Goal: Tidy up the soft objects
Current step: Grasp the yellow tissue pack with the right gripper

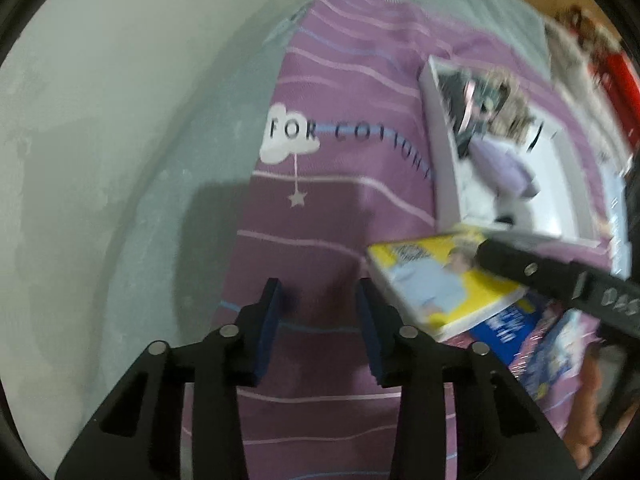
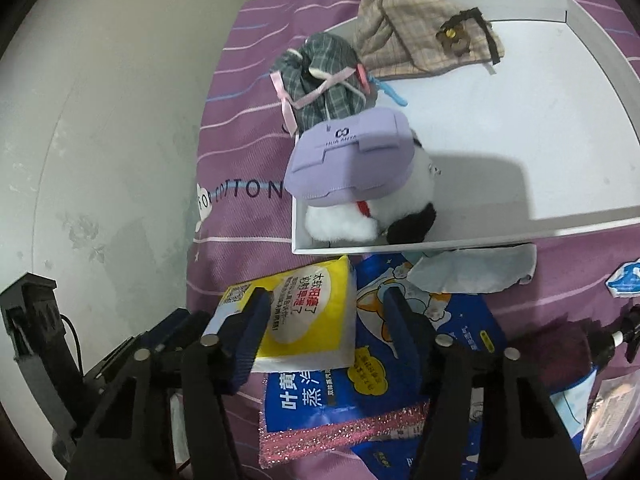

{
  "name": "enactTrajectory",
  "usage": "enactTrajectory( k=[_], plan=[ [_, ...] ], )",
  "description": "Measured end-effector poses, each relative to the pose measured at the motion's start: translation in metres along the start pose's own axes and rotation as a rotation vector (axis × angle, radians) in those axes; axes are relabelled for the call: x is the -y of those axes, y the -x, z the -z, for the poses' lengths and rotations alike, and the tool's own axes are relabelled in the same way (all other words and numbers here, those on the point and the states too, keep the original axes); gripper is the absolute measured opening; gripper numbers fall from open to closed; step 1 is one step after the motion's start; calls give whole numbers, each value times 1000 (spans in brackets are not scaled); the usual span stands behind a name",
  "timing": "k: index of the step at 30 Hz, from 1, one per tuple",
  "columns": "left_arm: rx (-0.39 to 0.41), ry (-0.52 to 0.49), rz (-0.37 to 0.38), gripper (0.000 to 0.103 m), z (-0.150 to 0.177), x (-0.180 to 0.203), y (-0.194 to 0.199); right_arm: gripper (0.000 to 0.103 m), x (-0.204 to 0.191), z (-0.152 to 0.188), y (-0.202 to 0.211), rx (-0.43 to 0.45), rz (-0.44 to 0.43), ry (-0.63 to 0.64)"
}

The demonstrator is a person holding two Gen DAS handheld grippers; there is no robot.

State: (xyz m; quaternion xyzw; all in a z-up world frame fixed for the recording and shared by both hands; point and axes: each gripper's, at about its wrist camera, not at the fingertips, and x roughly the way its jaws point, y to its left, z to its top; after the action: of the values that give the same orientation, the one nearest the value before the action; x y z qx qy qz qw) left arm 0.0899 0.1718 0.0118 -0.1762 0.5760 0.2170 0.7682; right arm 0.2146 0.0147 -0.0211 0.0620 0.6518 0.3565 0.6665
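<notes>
A white tray [image 2: 500, 236] lies on the purple striped bedsheet [image 2: 240, 200]. In it are a beige plaid pouch [image 2: 424, 36], a grey plaid pouch with pink ribbon [image 2: 320, 76], a lilac pouch [image 2: 352, 156] and a black-and-white plush toy [image 2: 372, 216]. My right gripper [image 2: 326, 312] is open and empty above a yellow packet [image 2: 308, 316] and a blue packet [image 2: 400, 380]. My left gripper [image 1: 320, 308] is open and empty over the bare sheet [image 1: 320, 200]. The tray [image 1: 444, 184] and yellow packet [image 1: 440, 284] also show in the left wrist view.
A pink glitter sponge [image 2: 340, 436] lies on the blue packet. A crumpled pale wrapper [image 2: 472, 272] sits by the tray's near wall. Grey-white floor [image 2: 100, 140] borders the bed on the left. More packets [image 2: 608, 412] lie at the right.
</notes>
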Motion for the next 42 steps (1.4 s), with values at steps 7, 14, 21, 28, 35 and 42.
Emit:
enactTrajectory(
  k=[7,14,21,28,35,42],
  plan=[
    [-26,-21,-62,38,-1,11,-12,49,1,5,-8,-24,-39,-17],
    [-4,-14,-62,36,-2,16,-3,39,1,7,2,-8,-57,-19],
    [32,2,-76,36,-1,15,12,35,-3,10,18,15,-96,-13],
    [101,0,-74,36,3,20,35,35,-7,13,40,41,-123,3],
    [177,-24,-55,36,1,35,47,35,6,15,71,95,-151,-10],
    [240,-67,-10,36,-1,61,55,32,27,13,101,176,-183,-49]
  ],
)
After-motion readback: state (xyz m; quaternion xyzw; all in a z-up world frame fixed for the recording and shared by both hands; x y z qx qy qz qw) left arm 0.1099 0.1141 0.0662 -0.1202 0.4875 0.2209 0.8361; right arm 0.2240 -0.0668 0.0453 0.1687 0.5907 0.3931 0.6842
